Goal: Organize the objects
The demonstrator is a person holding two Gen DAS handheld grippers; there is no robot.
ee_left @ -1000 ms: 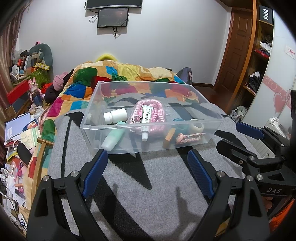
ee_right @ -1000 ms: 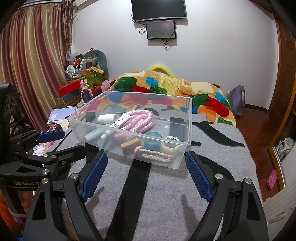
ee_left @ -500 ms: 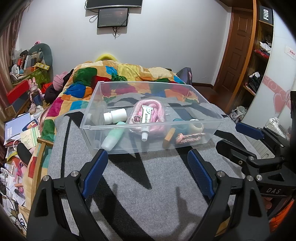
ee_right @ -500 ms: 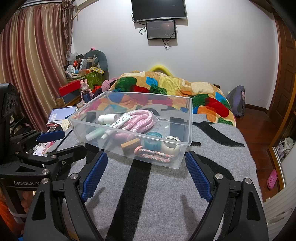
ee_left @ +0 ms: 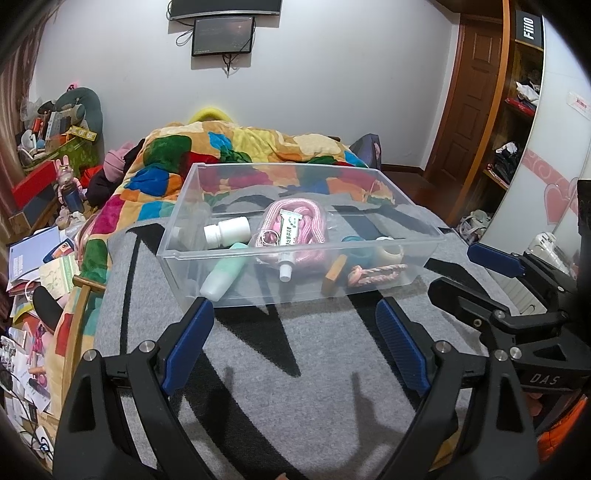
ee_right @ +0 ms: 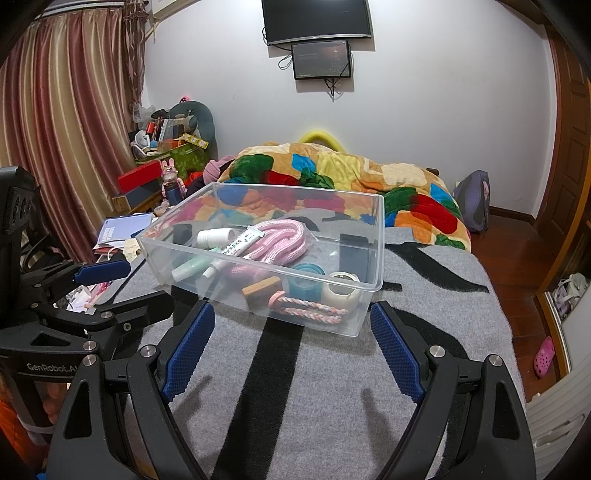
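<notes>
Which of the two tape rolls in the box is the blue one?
The teal-blue roll, left of the whitish roll in the right claw's view, beside the wooden block.

"DAS" on the right hand-held gripper [ee_left: 491, 273], "GenRobot.AI" on the left hand-held gripper [ee_right: 122, 288], "Fiil0" on a black shelf sign [ee_left: 529, 27]

Glossy clear plastic bin [ee_left: 280, 295] on fuzzy woollen blanket [ee_left: 295, 387]

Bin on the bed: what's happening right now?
Nothing is being held. The left gripper and right gripper are both open and empty, just short of the clear bin on the grey blanket. The bin already holds the pink rope, bottles, tape rolls and other small items.
</notes>
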